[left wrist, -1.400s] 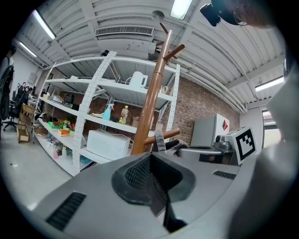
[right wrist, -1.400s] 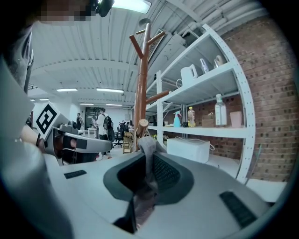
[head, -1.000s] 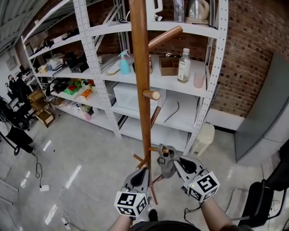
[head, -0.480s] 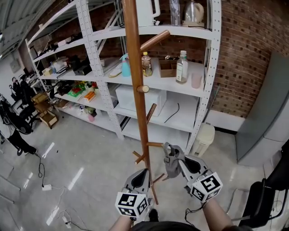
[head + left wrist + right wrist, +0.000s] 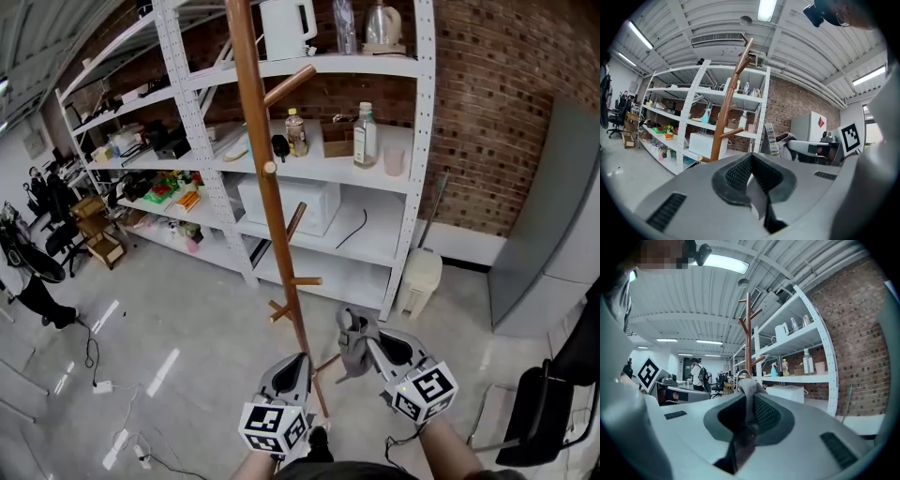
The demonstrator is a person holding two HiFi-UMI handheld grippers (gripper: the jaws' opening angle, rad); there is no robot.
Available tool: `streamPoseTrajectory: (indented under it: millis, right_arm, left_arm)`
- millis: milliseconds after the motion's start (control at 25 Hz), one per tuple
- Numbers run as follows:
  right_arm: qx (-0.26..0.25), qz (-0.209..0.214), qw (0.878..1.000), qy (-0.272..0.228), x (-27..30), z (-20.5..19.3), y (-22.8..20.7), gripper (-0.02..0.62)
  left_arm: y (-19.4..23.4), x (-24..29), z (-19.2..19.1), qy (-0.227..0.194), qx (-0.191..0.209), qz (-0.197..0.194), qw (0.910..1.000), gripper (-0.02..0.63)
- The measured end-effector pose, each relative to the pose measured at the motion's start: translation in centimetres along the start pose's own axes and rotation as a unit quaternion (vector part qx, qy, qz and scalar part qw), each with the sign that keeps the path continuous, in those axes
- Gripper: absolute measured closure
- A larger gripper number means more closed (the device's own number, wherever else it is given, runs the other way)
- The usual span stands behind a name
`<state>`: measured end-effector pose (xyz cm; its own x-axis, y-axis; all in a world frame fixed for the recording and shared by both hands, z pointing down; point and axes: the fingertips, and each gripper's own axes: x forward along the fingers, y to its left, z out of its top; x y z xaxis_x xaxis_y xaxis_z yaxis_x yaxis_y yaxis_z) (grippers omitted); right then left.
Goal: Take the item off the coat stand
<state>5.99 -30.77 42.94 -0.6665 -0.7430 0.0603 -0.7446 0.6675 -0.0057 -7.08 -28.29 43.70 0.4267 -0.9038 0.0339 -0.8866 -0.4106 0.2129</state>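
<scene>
Holding a grey cloth item [image 5: 350,345] just to the right of the wooden coat stand [image 5: 260,169]
Pinched in the right hand-held gripper [image 5: 366,342], jaws drawn almost together with a fold of the cloth between the pads; hanging low beside the coat stand's pole, clear of its upper pegs and close to a low slanting strut, contact there not discernible. Left hand-held gripper [image 5: 300,360] in front of the coat stand's foot, jaws closed together on nothing. Behind the coat stand, white shelving [image 5: 419,141] carrying a white kettle [image 5: 284,26], bottles [image 5: 365,136] and a microwave [image 5: 286,202], backed by a brick wall [image 5: 506,122]; beneath the coat stand, glossy grey floor [image 5: 169,319]
</scene>
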Motion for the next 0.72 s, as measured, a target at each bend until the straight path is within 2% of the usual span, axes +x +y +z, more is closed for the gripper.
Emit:
streamPoseTrajectory:
  millis: [360,720]
  right_arm:
    - [0.005,0.020,1.000,0.012,-5.2,-1.5,2.3,0.552]
    - [0.015,0.035,0.999,0.013,-9.3,-2.9,4.4,0.552]
  left_arm:
    - [-4.3,-4.1,-2.2,0.011,-0.008,0.013,0.9998,0.600]
    - [-8.0,-8.0,-2.6,0.009,-0.011,0.025,0.9996,0.600]
